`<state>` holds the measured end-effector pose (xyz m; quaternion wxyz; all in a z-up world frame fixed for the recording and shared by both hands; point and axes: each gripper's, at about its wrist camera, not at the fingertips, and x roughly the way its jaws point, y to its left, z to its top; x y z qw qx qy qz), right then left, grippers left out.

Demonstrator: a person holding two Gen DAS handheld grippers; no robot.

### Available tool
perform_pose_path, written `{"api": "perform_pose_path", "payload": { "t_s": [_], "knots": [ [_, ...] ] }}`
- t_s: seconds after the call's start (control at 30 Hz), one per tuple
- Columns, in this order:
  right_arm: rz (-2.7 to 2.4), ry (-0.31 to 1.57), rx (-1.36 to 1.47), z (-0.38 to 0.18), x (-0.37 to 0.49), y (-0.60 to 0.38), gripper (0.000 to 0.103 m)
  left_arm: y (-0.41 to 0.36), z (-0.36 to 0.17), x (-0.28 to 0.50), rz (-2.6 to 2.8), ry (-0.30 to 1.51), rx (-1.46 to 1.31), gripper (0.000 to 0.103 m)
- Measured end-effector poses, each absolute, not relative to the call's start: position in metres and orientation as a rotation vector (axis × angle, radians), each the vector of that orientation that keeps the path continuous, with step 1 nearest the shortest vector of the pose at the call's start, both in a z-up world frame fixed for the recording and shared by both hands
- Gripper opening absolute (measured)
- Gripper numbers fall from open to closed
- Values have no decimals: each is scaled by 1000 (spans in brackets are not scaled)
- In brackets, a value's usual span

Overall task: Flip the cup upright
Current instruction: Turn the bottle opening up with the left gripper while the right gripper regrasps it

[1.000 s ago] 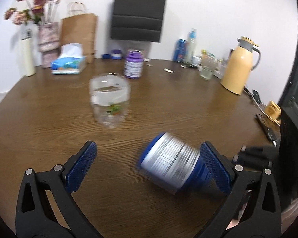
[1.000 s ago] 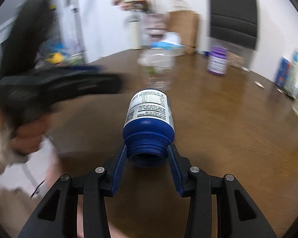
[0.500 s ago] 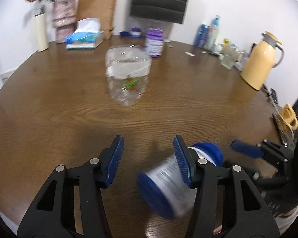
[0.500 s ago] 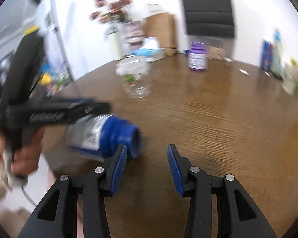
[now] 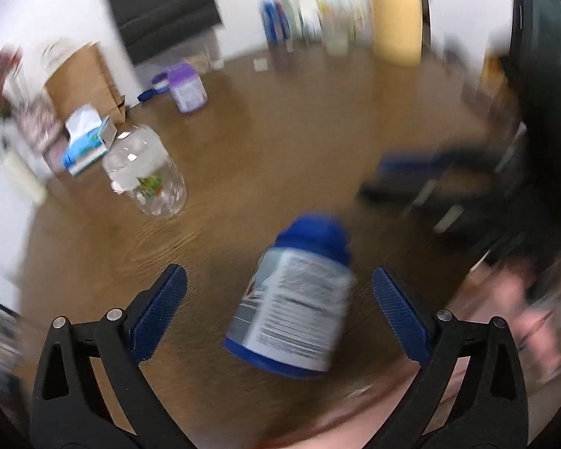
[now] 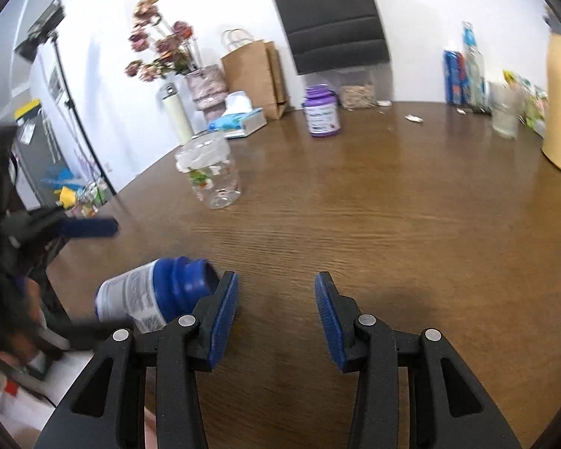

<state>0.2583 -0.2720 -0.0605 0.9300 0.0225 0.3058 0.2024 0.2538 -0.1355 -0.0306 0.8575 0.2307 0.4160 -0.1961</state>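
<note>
- The blue cup (image 5: 297, 299) with a printed label lies on its side on the wooden counter (image 6: 392, 217), low in the left wrist frame.
- Left hand-held gripper (image 5: 278, 316): jaws spread wide around the cup, not touching it.
- Right hand-held gripper (image 6: 276, 318): jaws parted, holding nothing; the cup's mouth lies just beside its left finger.

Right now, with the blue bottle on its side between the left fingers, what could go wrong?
1. The blue bottle with the white label lies on its side between the open left gripper, untouched; being round, it may roll as the jaws close.
2. It lies close to the near edge of the brown wooden table, so a nudge could send it off.
3. The open right gripper sits beside its mouth and could bump it.
</note>
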Motion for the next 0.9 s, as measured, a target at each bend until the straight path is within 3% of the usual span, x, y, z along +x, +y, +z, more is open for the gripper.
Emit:
{"api": "perform_pose_path", "payload": {
  "t_s": [0.03,0.07,0.23,0.43,0.47,0.53,0.6,0.7,0.9],
  "knots": [
    [410,626,55,-60,256,-276,47,-142,-43,256,-442,917,528,61],
    [406,623,60,-59,254,-280,47,-145,-52,260,-417,938,554,60],
    [395,606,72,-56,244,-293,47,-137,-59,275,-427,982,474,60],
    [424,591,57,-42,255,-293,48,-135,-25,281,-402,805,431,60],
    [434,585,46,-32,259,-292,52,-133,-16,284,-397,771,430,60],
    [468,562,47,-10,267,-295,74,-128,11,293,-394,687,407,60],
    [555,514,110,25,277,-302,84,-123,37,303,-375,613,383,60],
    [726,485,236,70,302,-308,86,-115,75,321,-393,441,298,60],
    [967,547,285,122,363,-270,86,-110,92,358,-352,320,173,59]
  ]
}}
